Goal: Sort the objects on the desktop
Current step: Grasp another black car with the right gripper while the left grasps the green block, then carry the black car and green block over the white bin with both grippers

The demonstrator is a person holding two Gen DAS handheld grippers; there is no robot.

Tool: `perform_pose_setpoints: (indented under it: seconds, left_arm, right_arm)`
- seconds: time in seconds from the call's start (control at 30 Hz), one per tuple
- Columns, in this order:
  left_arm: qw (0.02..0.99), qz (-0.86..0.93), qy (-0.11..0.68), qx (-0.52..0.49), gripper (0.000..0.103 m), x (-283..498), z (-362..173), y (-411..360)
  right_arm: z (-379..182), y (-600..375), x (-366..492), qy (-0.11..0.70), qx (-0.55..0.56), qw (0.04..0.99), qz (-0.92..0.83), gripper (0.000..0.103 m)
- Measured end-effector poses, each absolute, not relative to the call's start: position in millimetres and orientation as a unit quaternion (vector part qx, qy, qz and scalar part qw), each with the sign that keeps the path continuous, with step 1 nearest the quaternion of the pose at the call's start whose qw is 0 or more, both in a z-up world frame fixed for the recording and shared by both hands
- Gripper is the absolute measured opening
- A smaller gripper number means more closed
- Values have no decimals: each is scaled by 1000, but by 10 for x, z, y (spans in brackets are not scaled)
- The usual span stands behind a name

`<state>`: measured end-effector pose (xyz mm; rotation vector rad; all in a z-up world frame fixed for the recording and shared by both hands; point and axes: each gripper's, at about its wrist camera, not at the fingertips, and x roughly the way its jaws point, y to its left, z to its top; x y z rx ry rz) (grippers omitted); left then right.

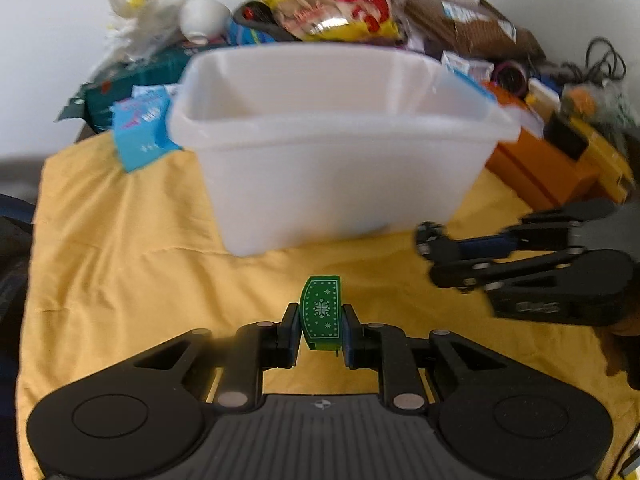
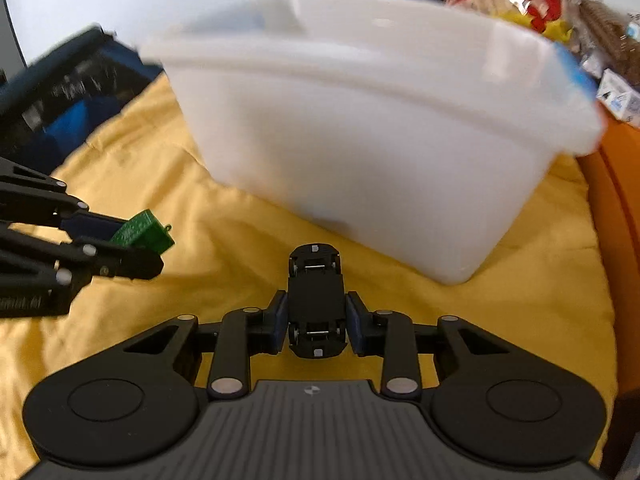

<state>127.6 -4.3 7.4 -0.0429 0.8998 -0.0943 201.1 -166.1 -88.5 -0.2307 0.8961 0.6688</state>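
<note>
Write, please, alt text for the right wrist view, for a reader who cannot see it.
The right gripper holds a small black toy car, underside up, between its jaws above a yellow cloth. A white plastic bin stands just ahead. At left, the left gripper holds a small green box.

A wrinkled yellow cloth (image 1: 132, 240) covers the counter, spreading under everything in the foreground. At the far right a tangle of black cable (image 1: 602, 60) lies against the pale wall (image 1: 48, 20). In the right wrist view, a dark blue and black bag-like object (image 2: 68, 96), blurred, sits at the cloth's left edge.
</note>
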Motion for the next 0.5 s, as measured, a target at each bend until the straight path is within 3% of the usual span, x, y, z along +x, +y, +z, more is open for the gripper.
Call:
perform_pose_setpoints:
  seconds: [0.5]
  left_arm:
    - [932,-42,359,-13,23,1867,1077,136]
  right_arm:
    - [338,-1941,2187,346,1,881,322,34]
